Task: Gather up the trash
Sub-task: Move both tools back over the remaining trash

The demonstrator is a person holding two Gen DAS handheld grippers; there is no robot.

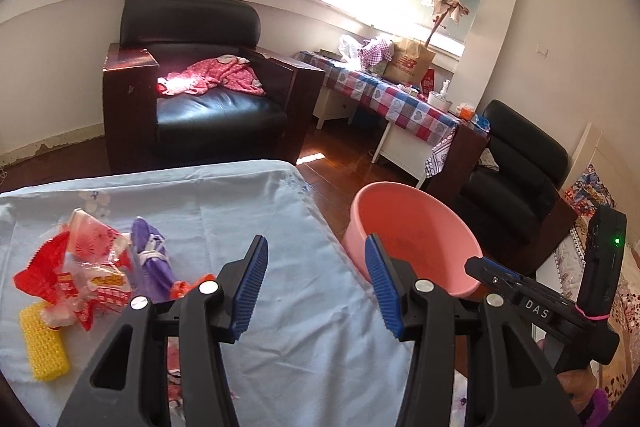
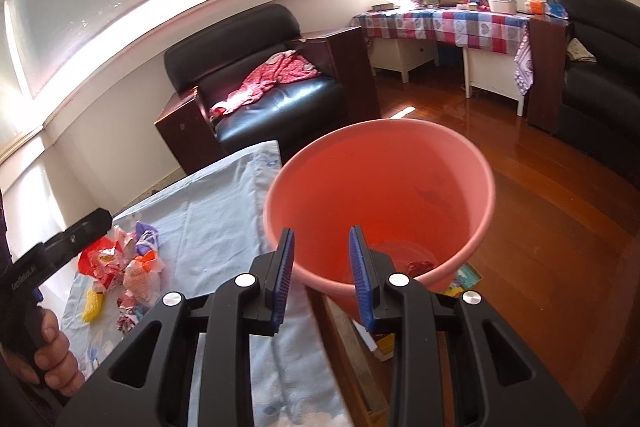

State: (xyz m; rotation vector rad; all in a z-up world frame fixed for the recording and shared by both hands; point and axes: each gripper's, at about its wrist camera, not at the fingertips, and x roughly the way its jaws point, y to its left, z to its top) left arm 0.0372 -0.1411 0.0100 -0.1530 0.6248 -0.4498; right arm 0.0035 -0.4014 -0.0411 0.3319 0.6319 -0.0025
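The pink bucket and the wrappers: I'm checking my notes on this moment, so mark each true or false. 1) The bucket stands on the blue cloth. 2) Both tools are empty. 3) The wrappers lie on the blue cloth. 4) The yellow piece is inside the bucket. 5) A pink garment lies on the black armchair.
1) False. The pink bucket stands beside the blue cloth, off its edge.
2) True. The left tool and the right tool both stand open with nothing between the pads.
3) True. The wrappers lie there in a heap.
4) False. The yellow piece lies on the cloth by the wrappers.
5) True. The pink garment lies on the armchair seat.
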